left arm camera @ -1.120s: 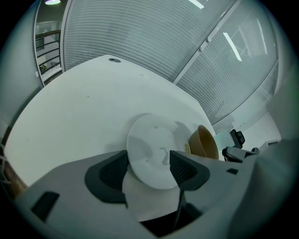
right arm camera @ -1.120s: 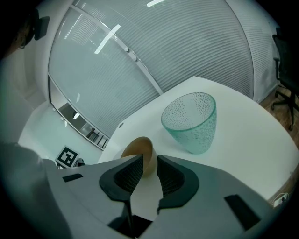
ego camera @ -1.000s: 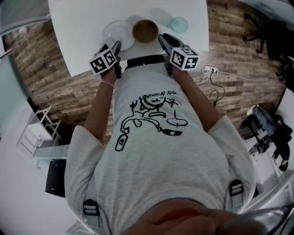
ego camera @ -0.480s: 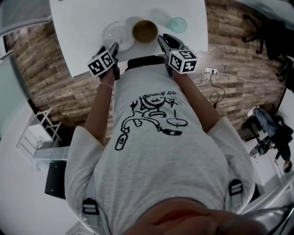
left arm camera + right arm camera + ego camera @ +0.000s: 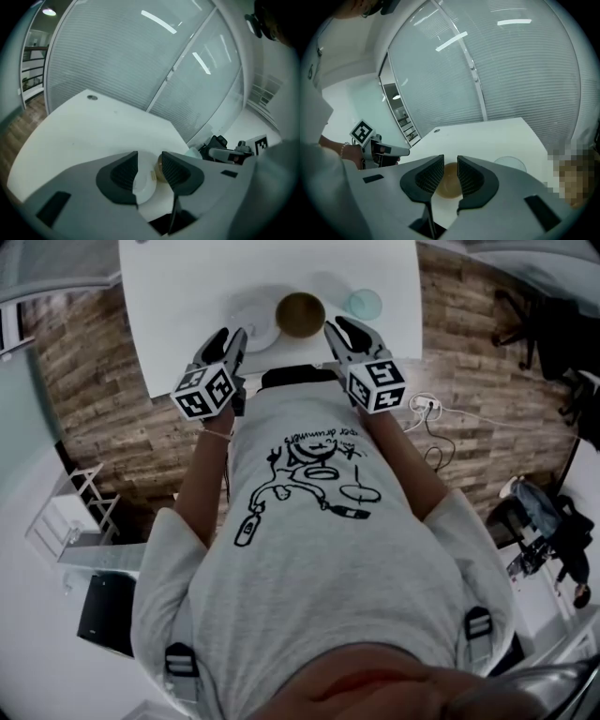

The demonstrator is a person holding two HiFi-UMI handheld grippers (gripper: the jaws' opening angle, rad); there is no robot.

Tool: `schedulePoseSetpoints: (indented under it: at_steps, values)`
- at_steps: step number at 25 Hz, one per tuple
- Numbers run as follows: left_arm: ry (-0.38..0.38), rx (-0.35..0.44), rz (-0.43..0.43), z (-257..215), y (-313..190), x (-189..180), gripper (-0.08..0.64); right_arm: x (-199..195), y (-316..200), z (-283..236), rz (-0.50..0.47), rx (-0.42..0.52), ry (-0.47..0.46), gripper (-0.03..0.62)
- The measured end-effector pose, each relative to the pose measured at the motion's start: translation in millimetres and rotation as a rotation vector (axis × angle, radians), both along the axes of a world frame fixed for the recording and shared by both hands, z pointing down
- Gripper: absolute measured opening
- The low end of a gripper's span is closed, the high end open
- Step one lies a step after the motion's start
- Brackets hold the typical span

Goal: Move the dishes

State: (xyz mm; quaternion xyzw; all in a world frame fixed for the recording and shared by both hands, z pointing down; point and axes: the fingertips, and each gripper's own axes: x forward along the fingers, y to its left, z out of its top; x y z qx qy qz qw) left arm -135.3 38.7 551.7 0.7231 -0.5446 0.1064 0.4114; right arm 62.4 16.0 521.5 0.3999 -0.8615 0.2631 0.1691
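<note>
"The left claw (image 5: 231,336) has just been closing, now half open with nothing in it. The right claw (image 5: 341,328) is narrow, also empty."

"The plate (image 5: 251,320), bowl (image 5: 300,313) and glass dish (image 5: 364,304) sit by the table's (image 5: 187,296) near edge. I think that narrow gap could shove the bowl rather than grip it."

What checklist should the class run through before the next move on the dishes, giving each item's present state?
1. Left gripper empty: ok; its jaws have just been closing, stand apart, nothing between them.
2. Right gripper empty: ok; narrow gap, nothing gripped.
3. Round brown bowl upright on the white table: ok.
4. Pale round plate lying flat to the left of the bowl: ok.
5. Small teal glass dish clear of both grippers: ok.
6. Plate and bowl apart: cannot tell.
</note>
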Motion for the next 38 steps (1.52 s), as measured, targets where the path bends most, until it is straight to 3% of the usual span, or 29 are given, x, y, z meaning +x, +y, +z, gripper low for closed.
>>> schedulePoseSetpoints:
  at_steps: [3,6,13,20,27,38]
  values:
    - [-0.008,0.119,0.054,-44,-10,16,0.111,-6,-2,-32,-0.03,0.066,-0.007,0.092]
    - [0.005,0.223,0.111,-81,-17,31,0.008,-14,-4,-64,-0.066,0.131,-0.01,0.081]
    - [0.031,0.442,0.202,-167,-25,62,0.002,-30,2,-138,-0.14,0.256,-0.017,0.064]
    - [-0.004,0.612,0.295,-255,-23,96,0.002,-36,4,-201,-0.158,0.329,-0.065,0.063]
    - [-0.061,0.693,0.347,-284,-15,115,0.002,-43,11,-258,-0.166,0.436,-0.105,0.062]
    - [-0.069,0.747,0.386,-312,-14,125,0.003,-39,8,-282,-0.16,0.486,-0.101,0.049]
